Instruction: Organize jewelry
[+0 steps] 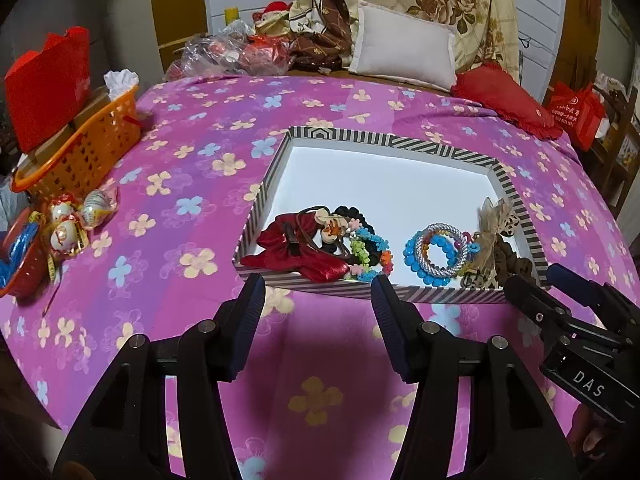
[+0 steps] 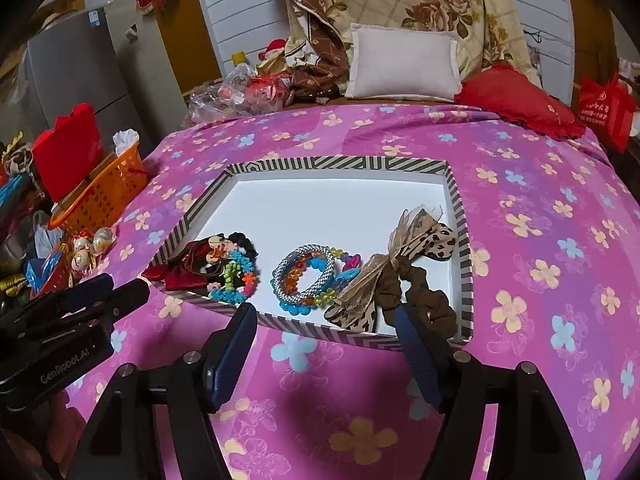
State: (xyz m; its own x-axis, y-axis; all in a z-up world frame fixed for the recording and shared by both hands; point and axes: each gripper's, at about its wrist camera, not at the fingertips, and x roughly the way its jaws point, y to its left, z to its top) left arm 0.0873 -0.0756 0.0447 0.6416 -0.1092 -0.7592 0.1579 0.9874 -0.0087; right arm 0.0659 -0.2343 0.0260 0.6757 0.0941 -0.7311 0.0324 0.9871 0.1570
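Hovering before the striped box (image 2: 464, 240) on the bed (image 2: 540, 208), both grippers' fingers wide, holding nothing; bracelets (image 2: 304, 276) and scrunchie (image 2: 416, 292) lying along its near wall. Risking snagging the tangled pile or nudging the light box. Possibly hiding smaller pieces under the red bow (image 1: 296, 248)

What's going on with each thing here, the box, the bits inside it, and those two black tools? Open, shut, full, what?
Striped box: lidless, far half bare.
Red bow: lying in box, left end.
Silver bracelet: flat in box, middle.
Brown scrunchie: in box, right end.
Leopard bow: lying against scrunchie.
Left tool: open, holding nothing.
Right tool: open, holding nothing.
Orange basket: upright, filled.
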